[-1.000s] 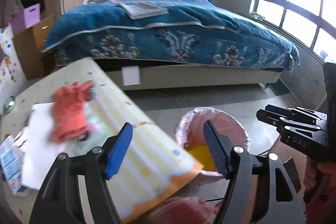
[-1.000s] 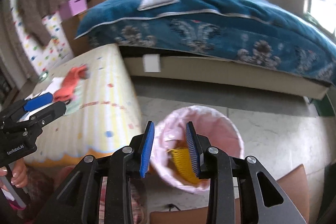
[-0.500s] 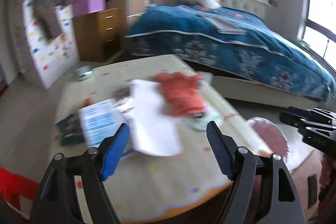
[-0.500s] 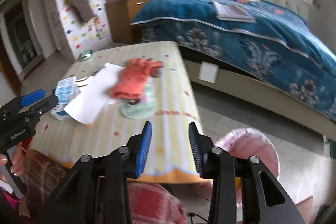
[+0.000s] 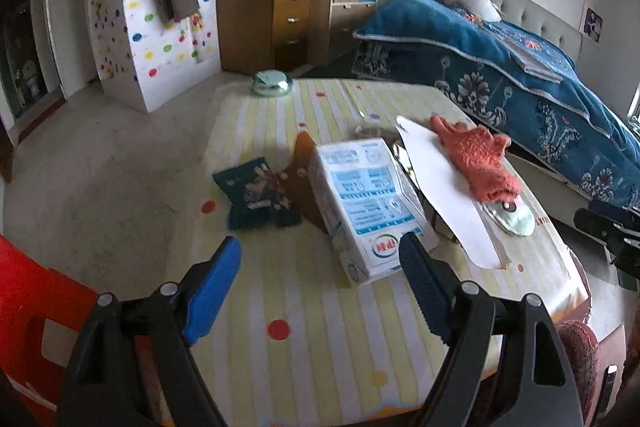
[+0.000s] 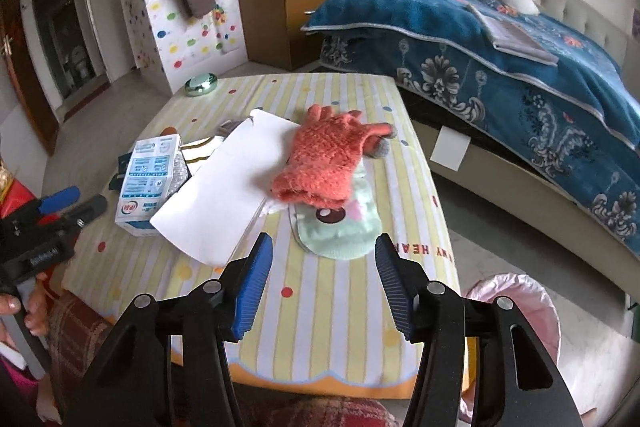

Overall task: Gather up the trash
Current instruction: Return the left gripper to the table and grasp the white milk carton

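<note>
Pink-lined round trash bin (image 6: pixel 516 301) sits on the floor just beside the table's near right corner; only its rim and liner show, contents cannot be told. One low table with a yellow-and-white striped, dotted cloth (image 5: pixel 304 347) carries the items. One white-and-blue printed carton (image 5: pixel 366 203) lies flat near the middle of the table, toward its left edge in the right wrist view. One dark teal crumpled snack wrapper (image 5: pixel 256 193) lies just left of the carton, with one brown-orange wrapper piece (image 5: pixel 302 179) between them, touching both. One white sheet of paper (image 6: pixel 224 187) lies right of the carton, overlapping its edge. One orange knitted glove (image 6: pixel 332 159) rests partly on the paper and partly on one pale green sock with a cartoon face (image 6: pixel 340 227), toward the right edge. One shiny green round tin (image 5: pixel 271 83) sits at the far edge. Left gripper (image 5: pixel 320 259), blue pads spread wide apart, holds nothing, hovering above the near edge facing the carton. Right gripper (image 6: pixel 324 267), pads likewise apart and empty, hovers just in front of the sock. One red plastic chair (image 5: pixel 32 323) stands left of the table.
</note>
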The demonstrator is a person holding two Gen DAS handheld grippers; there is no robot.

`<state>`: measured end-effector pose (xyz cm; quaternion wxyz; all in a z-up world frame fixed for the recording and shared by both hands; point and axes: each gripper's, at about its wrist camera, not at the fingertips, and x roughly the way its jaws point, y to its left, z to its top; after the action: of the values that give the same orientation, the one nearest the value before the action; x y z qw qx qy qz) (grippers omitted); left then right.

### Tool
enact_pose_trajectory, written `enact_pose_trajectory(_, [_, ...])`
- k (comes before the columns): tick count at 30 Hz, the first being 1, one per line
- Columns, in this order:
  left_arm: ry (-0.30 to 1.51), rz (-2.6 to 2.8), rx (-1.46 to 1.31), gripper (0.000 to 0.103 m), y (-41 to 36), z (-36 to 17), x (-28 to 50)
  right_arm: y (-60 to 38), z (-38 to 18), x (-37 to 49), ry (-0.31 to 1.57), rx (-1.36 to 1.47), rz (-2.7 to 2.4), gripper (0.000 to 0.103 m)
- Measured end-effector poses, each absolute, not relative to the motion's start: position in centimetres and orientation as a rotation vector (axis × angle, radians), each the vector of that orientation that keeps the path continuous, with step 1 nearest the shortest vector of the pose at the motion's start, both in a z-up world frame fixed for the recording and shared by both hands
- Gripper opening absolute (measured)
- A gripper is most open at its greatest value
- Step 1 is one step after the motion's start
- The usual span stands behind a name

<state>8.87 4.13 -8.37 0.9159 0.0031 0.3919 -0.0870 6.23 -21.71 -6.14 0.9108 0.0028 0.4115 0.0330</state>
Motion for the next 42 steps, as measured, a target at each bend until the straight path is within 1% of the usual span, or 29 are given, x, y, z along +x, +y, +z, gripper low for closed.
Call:
enact_pose_trajectory(7, [0.871,-0.207,-0.003,0.081,2.3,-10.8,10.6,-22.6,-7.1,6.7,0.87,0.015,0.055,0.054])
enact_pose_trajectory(14, [0.898,-0.23,-0.047,0.083,1.5,-11.1,12.4,-23.4,-7.9,6.8,0.884,0.026,0.056,0.054])
enact_pose_trajectory(17, [0.908,-0.25,-0.096,0.086,1.6,-11.4,13.0,-23.5,-8.1,6.8,0.889,0.026,0.059,0.054])
enact_pose_trajectory(21, [0.928,-0.278,-0.147,0.086,1.3,-11.8,13.7,-23.6,-8.2,6.8,0.892,0.025,0.061,0.054])
enact_pose_trajectory(25, [0.935,-0.308,-0.094,0.086,-0.4,-11.9,13.7,-23.7,-8.2,6.7,0.89,0.029,0.057,0.054])
enact_pose_trajectory(26, [0.933,-0.318,-0.08,0.084,-0.8,-11.9,13.6,-23.8,-8.1,6.6,0.889,0.03,0.057,0.054])
enact_pose_trajectory(27, [0.932,-0.328,-0.08,0.078,-0.9,-11.9,13.6,-23.8,-8.1,6.7,0.889,0.029,0.057,0.054])
enact_pose_trajectory(28, [0.932,-0.345,-0.087,0.074,-1.1,-11.9,13.5,-23.8,-8.1,6.6,0.888,0.029,0.057,0.054])
enact_pose_trajectory(29, [0.93,-0.355,-0.092,0.063,-1.2,-11.7,13.4,-23.8,-8.1,6.7,0.889,0.029,0.057,0.054])
enact_pose_trajectory(30, [0.919,-0.361,-0.092,0.055,-1.3,-11.4,13.2,-23.9,-8.1,6.7,0.889,0.029,0.057,0.054])
enact_pose_trajectory(31, [0.914,-0.345,-0.067,0.051,-1.5,-11.2,13.1,-23.8,-8.0,6.7,0.887,0.029,0.058,0.054])
enact_pose_trajectory(32, [0.911,-0.337,-0.048,0.044,-1.6,-11.1,13.0,-23.8,-8.0,6.6,0.886,0.029,0.061,0.054])
enact_pose_trajectory(35, [0.904,-0.324,-0.041,0.042,-1.1,-10.8,12.4,-23.8,-7.9,6.6,0.883,0.028,0.067,0.054])
enact_pose_trajectory(42, [0.817,-0.277,0.0,0.042,0.5,-7.6,11.1,-22.7,-7.2,8.2,0.862,0.012,0.087,0.054])
